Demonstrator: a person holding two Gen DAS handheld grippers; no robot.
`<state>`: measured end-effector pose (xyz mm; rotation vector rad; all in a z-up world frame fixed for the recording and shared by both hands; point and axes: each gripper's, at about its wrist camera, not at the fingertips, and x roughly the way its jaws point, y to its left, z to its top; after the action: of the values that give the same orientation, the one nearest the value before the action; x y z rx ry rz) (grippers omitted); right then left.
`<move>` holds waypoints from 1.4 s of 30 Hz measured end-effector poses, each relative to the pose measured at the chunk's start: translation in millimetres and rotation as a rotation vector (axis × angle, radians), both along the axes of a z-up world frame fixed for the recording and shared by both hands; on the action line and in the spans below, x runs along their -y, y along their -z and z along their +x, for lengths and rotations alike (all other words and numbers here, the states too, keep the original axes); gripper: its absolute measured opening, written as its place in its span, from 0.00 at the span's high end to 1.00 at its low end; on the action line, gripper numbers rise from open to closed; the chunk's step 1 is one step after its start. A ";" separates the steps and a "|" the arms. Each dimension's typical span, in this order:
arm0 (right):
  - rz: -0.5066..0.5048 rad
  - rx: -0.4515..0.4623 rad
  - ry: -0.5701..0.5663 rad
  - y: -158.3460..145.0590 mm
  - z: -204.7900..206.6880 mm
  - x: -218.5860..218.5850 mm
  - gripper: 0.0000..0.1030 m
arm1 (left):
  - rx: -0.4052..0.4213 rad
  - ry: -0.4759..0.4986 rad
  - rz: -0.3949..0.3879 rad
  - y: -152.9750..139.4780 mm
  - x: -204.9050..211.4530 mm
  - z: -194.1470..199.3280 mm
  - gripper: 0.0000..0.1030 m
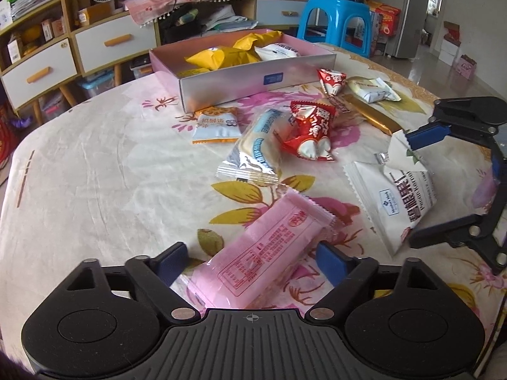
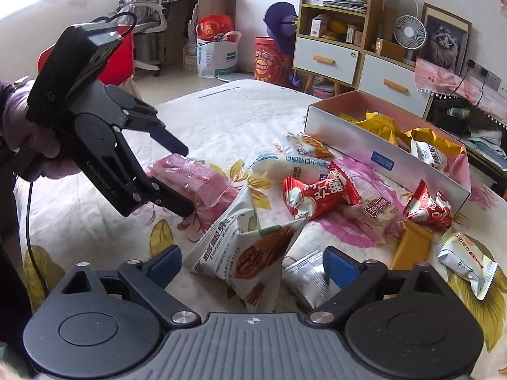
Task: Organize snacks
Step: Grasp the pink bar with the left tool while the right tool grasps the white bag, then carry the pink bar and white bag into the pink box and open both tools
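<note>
A pink packet [image 1: 263, 253] lies flat on the flowered tablecloth between the fingers of my left gripper [image 1: 252, 262]. The jaws stand wide; the left pad is clear of the wrapper and the right pad is at its edge. A white pecan packet [image 2: 247, 253] stands crumpled between the fingers of my right gripper [image 2: 253, 264], with a gap at each pad. A pink-lined silver box [image 1: 253, 79] at the far side holds yellow and white packets. In the right wrist view the left gripper [image 2: 183, 180] straddles the pink packet [image 2: 196, 174].
Loose snacks lie between the grippers and the box: two red packets [image 1: 312, 133], a long white-blue one [image 1: 256, 145], an orange-white one [image 1: 215, 125], a gold bar [image 1: 374, 117], a silver packet [image 2: 307, 278]. Behind the table stand a blue stool [image 1: 336, 15] and drawer cabinets [image 1: 104, 42].
</note>
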<state>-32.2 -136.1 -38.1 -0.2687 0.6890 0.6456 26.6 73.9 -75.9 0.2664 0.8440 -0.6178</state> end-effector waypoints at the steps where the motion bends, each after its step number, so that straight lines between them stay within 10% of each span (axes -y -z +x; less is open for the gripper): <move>1: 0.002 -0.003 0.001 -0.4 1.1 0.0 0.21 | 0.001 0.005 0.000 -0.8 0.6 -0.5 0.22; 7: 0.009 -0.033 -0.012 1.0 6.6 -3.0 0.48 | -0.002 0.010 -0.003 -6.7 6.0 -0.4 0.70; 13: 0.043 -0.062 -0.002 -5.3 15.4 -4.9 0.63 | -0.007 0.005 -0.015 -11.4 7.7 -1.3 0.72; 42: 0.242 0.004 0.349 -60.7 103.3 39.0 0.65 | 0.045 -0.265 -0.175 -73.5 25.7 70.5 0.72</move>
<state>71.0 -175.1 22.6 0.0745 0.6281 0.3879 97.1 48.2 -2.5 0.0084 0.7610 -0.4324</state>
